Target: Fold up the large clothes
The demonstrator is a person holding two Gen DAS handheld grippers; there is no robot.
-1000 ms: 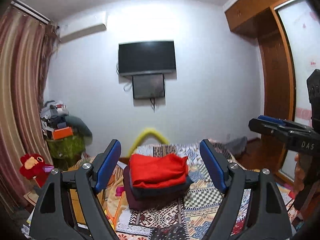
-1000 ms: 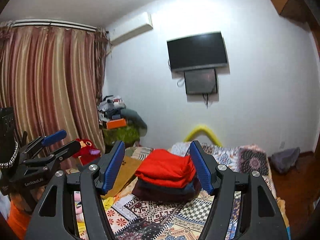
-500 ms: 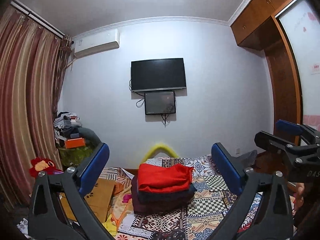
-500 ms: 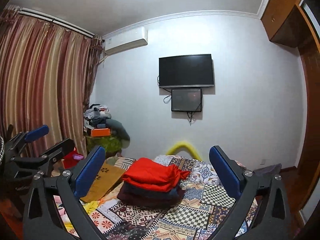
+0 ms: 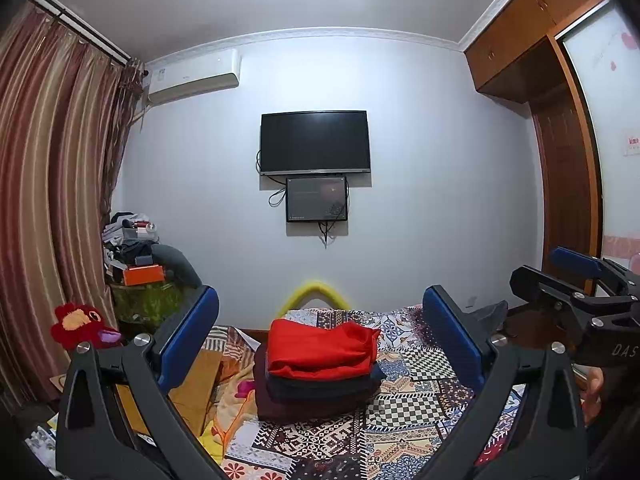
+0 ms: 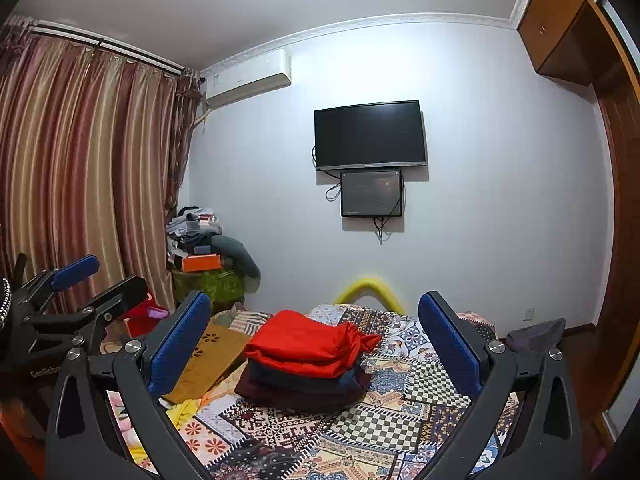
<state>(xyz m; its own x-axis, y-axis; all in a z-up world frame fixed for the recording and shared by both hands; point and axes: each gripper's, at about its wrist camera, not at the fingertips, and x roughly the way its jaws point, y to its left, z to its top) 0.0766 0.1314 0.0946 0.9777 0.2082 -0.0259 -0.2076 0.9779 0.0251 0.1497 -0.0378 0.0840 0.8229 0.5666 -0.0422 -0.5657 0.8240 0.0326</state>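
Observation:
A stack of folded clothes (image 5: pixel 320 346) (image 6: pixel 308 344) lies on the patchwork bed cover (image 5: pixel 416 400) (image 6: pixel 400 420): a red garment on top, dark blue and maroon ones under it. My left gripper (image 5: pixel 320 300) points level at the stack from a distance, jaws wide open, nothing between them. My right gripper (image 6: pixel 315 300) does the same from the right side, open and empty too. Each gripper also shows in the other's view: the right gripper (image 5: pixel 536 265) at the right edge, the left gripper (image 6: pixel 118 274) at the left edge.
A yellow curved tube (image 5: pixel 316 290) stands at the bed's far end below a wall TV (image 5: pixel 315 142). A brown board (image 6: pixel 208 356) and a red plush toy (image 5: pixel 82 324) lie at the left. Striped curtains (image 6: pixel 80 168) and a cluttered stand (image 5: pixel 140 276) fill the left; a wooden wardrobe (image 5: pixel 568 184) is right.
Both grippers' jaws have opened wider. Both views have tipped up and pulled back, so the clothes stack sits lower and smaller and more ceiling shows.

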